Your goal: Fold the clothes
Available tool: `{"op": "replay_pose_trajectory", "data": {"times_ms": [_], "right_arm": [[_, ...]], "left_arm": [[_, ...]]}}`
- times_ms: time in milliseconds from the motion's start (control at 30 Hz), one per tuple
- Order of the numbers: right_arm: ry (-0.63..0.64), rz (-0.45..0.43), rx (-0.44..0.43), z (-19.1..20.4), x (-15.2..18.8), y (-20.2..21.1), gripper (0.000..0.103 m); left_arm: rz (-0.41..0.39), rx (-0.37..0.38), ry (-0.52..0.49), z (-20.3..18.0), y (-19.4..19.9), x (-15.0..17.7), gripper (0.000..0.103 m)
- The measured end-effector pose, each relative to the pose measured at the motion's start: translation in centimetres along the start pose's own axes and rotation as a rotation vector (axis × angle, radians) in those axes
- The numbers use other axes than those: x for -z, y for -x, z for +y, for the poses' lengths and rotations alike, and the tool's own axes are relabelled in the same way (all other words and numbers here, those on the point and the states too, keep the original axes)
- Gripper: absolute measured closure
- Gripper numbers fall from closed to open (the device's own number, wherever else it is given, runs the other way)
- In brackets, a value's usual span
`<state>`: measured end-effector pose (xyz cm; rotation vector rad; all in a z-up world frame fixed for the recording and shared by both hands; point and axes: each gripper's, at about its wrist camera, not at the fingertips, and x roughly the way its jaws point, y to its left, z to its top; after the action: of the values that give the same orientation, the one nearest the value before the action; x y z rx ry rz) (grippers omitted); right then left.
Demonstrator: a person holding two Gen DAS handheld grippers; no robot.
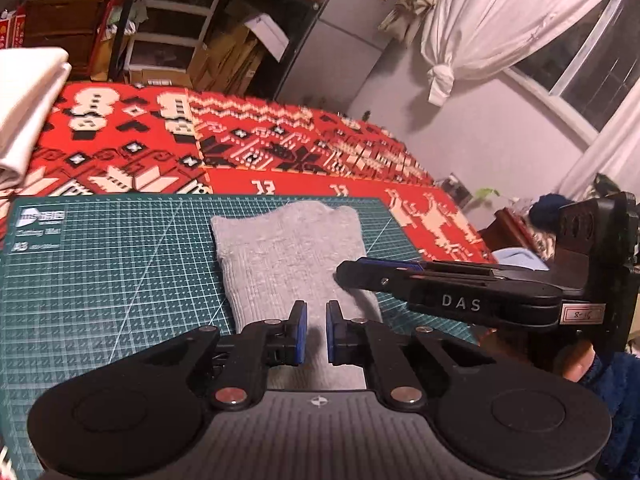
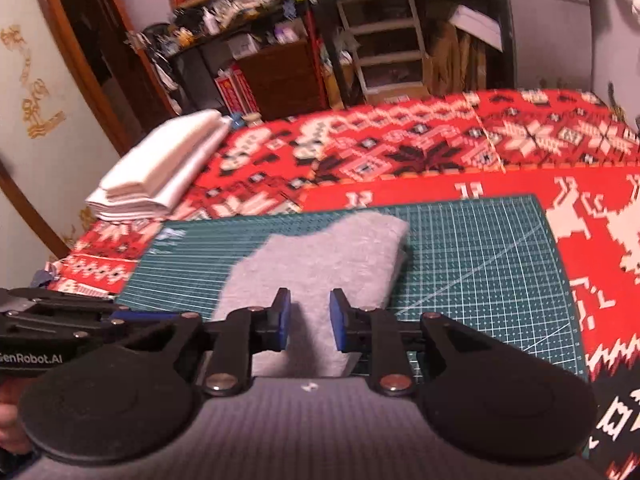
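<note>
While over grey cloth [image 1: 288, 256], both grippers part-open, empty.

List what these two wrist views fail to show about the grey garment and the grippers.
- Grey garment: its near end is hidden under the left gripper in the left wrist view, so its type and full length stay unknown.
- Same garment: motion blur in the right wrist view smears its edges and layers.
- Right gripper: seen side-on from the left wrist, its finger gap is unreadable there.
- Cutting mat: its small print is illegible.

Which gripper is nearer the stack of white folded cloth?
Left. The left gripper hangs over the grey garment, on the side toward the white folded cloth; the right gripper works the garment's far side.
</note>
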<state>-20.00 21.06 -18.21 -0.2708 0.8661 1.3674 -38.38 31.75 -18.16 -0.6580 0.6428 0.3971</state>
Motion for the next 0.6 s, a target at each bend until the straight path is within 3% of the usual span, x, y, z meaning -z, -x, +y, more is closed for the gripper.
{"op": "replay_pose_trajectory", "data": {"times_ms": [67,200,267,300,333,367,400,433,467,500,600], "right_arm": [[-0.007,0.013,0.003,-0.6,0.3,-0.8,0.079],[-0.018,0.015,-0.019,-1.3,0.5,-0.9,0.076],[-0.018,0.037,-0.014,-1.2,0.1,-0.7,0.063],[-0.012,0.048,-0.006,-1.2,-0.2,-0.6,0.059],[-0.002,0.047,0.004,-1.1,-0.5,-0.2,0.050],[0.009,0.038,0.014,-1.1,-0.6,0.3,0.042],[0.025,0.029,0.025,-1.1,-0.6,0.8,0.038],[0.041,0.024,0.037,-1.2,-0.6,1.3,0.027],[0.056,0.028,0.049,-1.3,-0.5,1.6,0.016],[0.070,0.036,0.065,-1.4,-0.3,1.8,0.013],[0.115,0.074,0.116,-1.9,0.5,2.0,0.003]], "left_arm": [[0.037,-0.016,0.004,0.6,-1.2,0.3,0.095],[0.039,0.005,0.015,1.3,-1.1,0.5,0.095],[0.051,0.002,0.033,1.5,-0.7,0.1,0.092],[0.058,0.001,0.042,1.6,-0.5,-0.1,0.081],[0.053,-0.012,0.044,1.6,-0.1,-0.2,0.064],[0.043,-0.030,0.044,1.6,0.3,-0.3,0.056],[0.023,-0.071,0.026,1.4,0.9,-0.3,0.043],[0.008,-0.115,0.001,1.2,1.5,-0.2,0.032],[0.002,-0.142,-0.018,1.1,1.8,-0.1,0.026],[0.008,-0.168,-0.029,1.2,2.0,0.0,0.017],[0.067,-0.255,-0.044,2.0,1.7,0.4,0.012]]}}
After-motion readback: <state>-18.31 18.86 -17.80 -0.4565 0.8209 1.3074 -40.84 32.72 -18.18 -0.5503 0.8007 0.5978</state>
